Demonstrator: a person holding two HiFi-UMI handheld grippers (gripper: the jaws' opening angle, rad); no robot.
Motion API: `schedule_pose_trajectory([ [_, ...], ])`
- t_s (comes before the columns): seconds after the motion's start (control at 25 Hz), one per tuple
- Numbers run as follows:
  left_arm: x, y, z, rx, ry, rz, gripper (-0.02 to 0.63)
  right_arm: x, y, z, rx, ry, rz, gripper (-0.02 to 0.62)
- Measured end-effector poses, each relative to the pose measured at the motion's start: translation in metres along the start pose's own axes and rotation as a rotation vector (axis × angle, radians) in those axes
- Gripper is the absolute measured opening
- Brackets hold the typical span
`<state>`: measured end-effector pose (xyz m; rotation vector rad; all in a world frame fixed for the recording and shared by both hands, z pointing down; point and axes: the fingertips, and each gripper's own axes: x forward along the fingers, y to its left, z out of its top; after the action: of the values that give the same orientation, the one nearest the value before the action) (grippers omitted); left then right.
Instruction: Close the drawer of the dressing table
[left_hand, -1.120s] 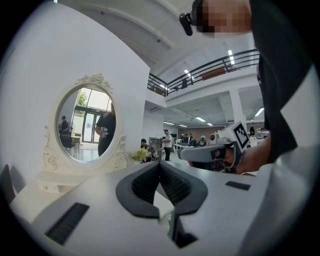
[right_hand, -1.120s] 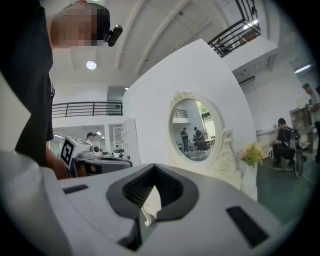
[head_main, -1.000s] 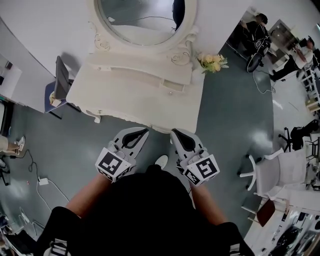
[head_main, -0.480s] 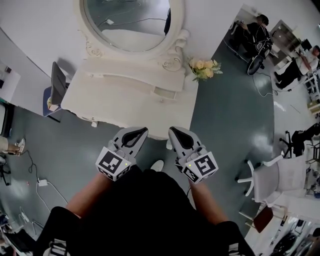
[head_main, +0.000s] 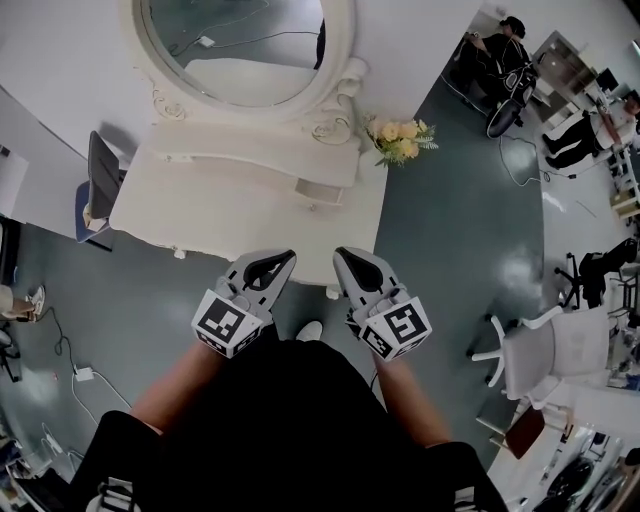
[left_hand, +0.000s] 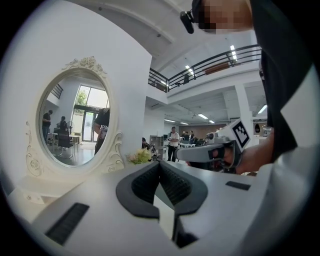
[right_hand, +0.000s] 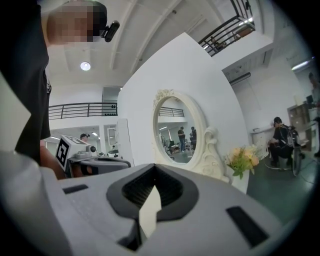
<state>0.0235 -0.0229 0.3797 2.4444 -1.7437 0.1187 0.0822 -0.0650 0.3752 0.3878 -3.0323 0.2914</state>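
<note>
The white dressing table stands ahead, with an oval mirror on top. On the right of its raised back shelf a small drawer sticks out a little. My left gripper and right gripper are side by side and level, their tips over the table's front edge and well short of the drawer. Both are shut with nothing between the jaws. The left gripper view shows its closed tips aimed past the mirror. The right gripper view shows closed tips below the mirror.
A bunch of yellow flowers sits at the table's right back corner. A dark chair stands by the left end and a white chair on the grey floor to the right. People with a bicycle are far back right.
Both grippers have moved forward together toward the table, so their tips now overlap its front edge. The table has slid left in the head view. The jaws stayed shut.
</note>
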Motion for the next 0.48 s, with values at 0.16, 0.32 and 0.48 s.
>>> schedule_pose_trajectory([
  [0.16, 0.012, 0.019, -0.001, 0.004, -0.003, -0.037, -0.006, 0.019, -0.012, -0.005, 0.001, 0.012, -0.037, 0.002],
  [0.32, 0.027, 0.044, -0.003, 0.022, -0.015, -0.099, -0.006, 0.042, -0.031, -0.016, 0.014, 0.045, -0.100, 0.002],
  [0.48, 0.045, 0.071, -0.009, 0.027, -0.007, -0.151, -0.006, 0.064, -0.051, -0.034, 0.032, 0.094, -0.166, 0.002],
])
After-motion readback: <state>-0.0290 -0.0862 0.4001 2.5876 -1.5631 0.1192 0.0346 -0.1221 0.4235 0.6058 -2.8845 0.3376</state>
